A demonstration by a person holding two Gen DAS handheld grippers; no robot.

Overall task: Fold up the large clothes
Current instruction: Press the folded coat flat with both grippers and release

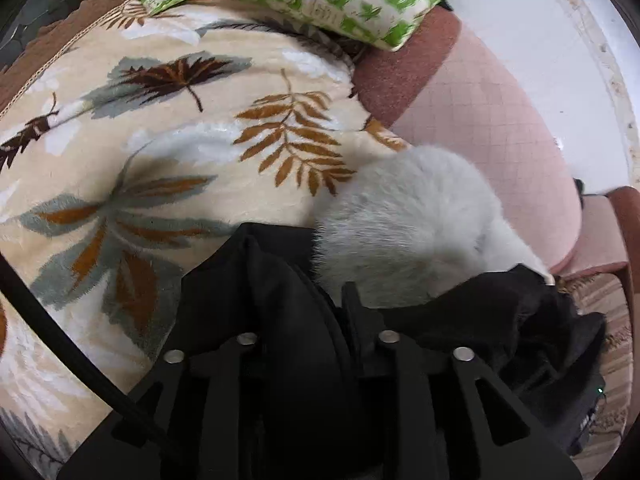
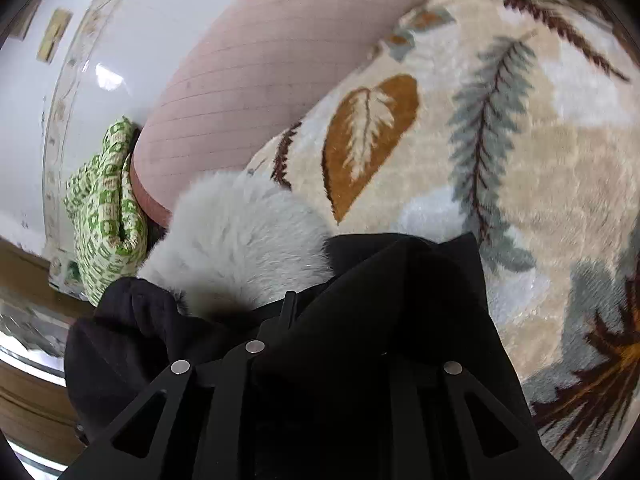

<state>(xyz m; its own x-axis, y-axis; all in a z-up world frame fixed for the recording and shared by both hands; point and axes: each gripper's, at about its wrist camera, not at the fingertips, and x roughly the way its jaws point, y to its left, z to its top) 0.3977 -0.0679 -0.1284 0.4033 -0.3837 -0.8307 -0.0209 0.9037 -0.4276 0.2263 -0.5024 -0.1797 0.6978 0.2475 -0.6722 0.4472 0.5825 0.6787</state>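
The black coat [image 1: 288, 300] with its white fur trim [image 1: 408, 232] lay on the leaf-print blanket [image 1: 160, 140]. The left gripper [image 1: 304, 320] had cloth bunched between loosened fingers, so it could've slipped; the right gripper [image 2: 344, 312] was buried, seemingly pinching fabric.

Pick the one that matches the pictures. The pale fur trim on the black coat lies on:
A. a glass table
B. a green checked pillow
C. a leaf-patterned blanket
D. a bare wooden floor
C: the fur trim of the black coat rests on the cream blanket printed with leaves.
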